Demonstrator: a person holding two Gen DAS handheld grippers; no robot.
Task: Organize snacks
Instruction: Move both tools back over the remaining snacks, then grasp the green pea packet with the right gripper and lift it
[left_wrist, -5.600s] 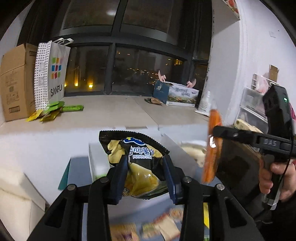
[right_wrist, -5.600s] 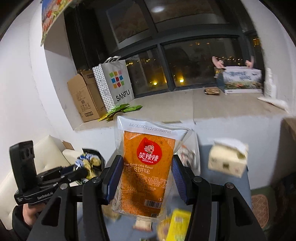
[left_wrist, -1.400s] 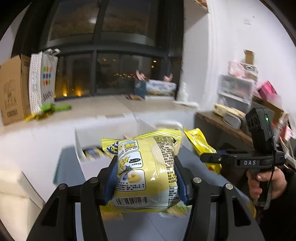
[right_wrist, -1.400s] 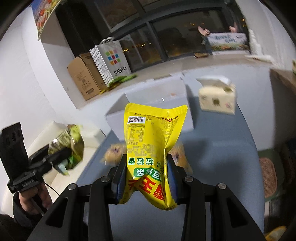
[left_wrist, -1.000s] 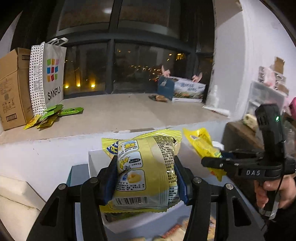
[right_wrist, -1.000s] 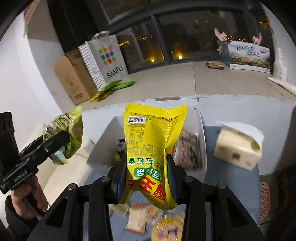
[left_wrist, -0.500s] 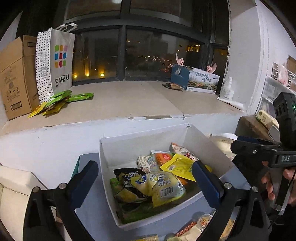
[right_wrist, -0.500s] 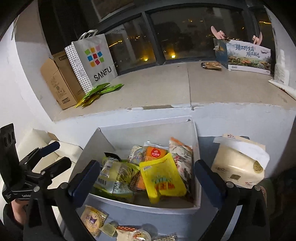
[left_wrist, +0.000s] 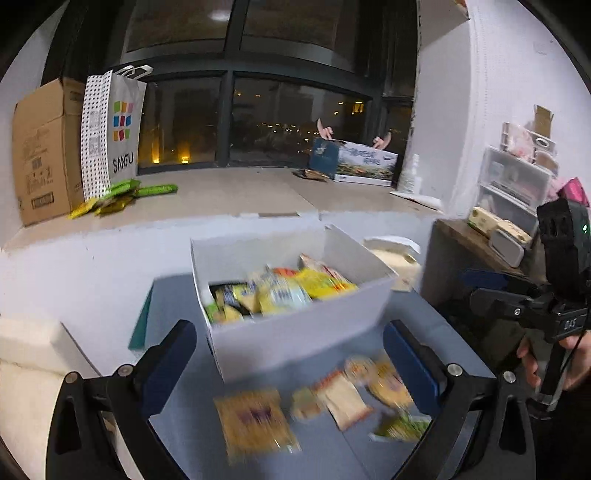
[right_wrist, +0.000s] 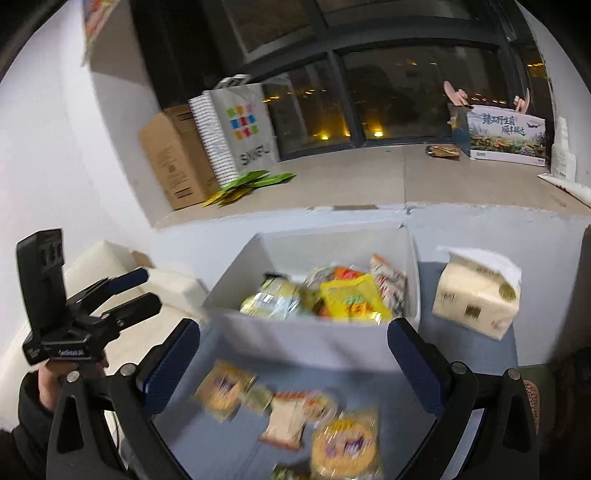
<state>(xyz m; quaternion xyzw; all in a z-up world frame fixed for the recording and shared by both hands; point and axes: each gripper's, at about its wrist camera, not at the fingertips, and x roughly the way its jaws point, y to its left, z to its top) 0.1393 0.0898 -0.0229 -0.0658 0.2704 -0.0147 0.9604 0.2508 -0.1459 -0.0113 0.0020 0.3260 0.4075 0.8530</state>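
Currently, left wrist view: left gripper jaws spread wide, nothing between them. White box sits ahead on the grey table, filled with snack packs; print on them is too blurred to read. Loose snacks lie on the table in front of the box. "SANFU" shopping bag stands on the window ledge.

Right wrist view: right gripper jaws also wide apart and empty. Same box, yellow pack on top. Tissue pack right of the box. Bag lettering smeared.
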